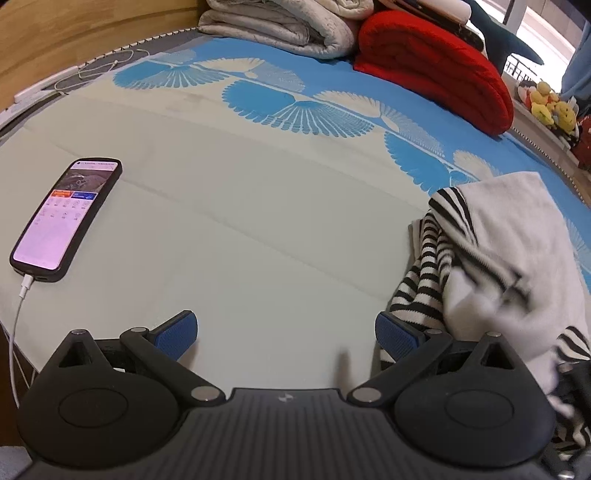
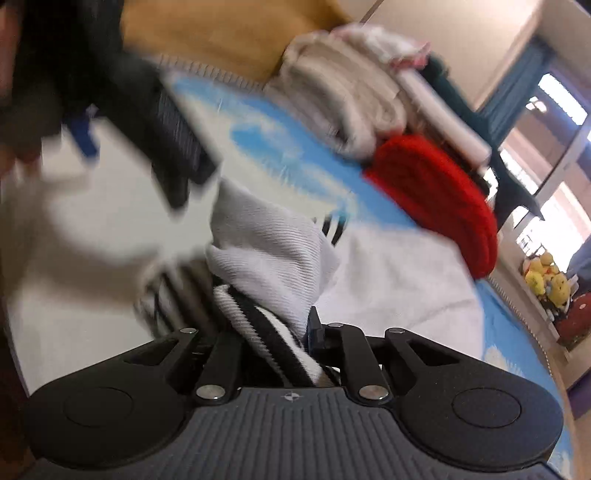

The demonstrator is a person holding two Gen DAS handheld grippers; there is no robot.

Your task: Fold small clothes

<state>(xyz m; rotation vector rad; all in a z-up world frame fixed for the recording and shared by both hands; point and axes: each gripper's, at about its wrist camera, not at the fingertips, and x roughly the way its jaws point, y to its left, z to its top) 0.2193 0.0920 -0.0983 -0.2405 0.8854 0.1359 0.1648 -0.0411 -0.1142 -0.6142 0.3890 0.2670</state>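
Note:
A small white garment with black-and-white stripes (image 1: 491,251) hangs bunched at the right of the left wrist view, lifted above the pale bedsheet (image 1: 240,206). My left gripper (image 1: 286,334) is open and empty, its blue pads wide apart, just left of the garment. In the right wrist view my right gripper (image 2: 273,328) is shut on the same garment (image 2: 269,251), which bunches up between the fingers. The left gripper (image 2: 147,122) shows blurred at the upper left of that view.
A phone (image 1: 66,218) on a white cable lies on the sheet at the left. A folded grey quilt (image 1: 280,26) and a red rolled blanket (image 1: 436,70) sit at the far side of the bed. Plush toys (image 1: 550,105) stand beyond the right edge.

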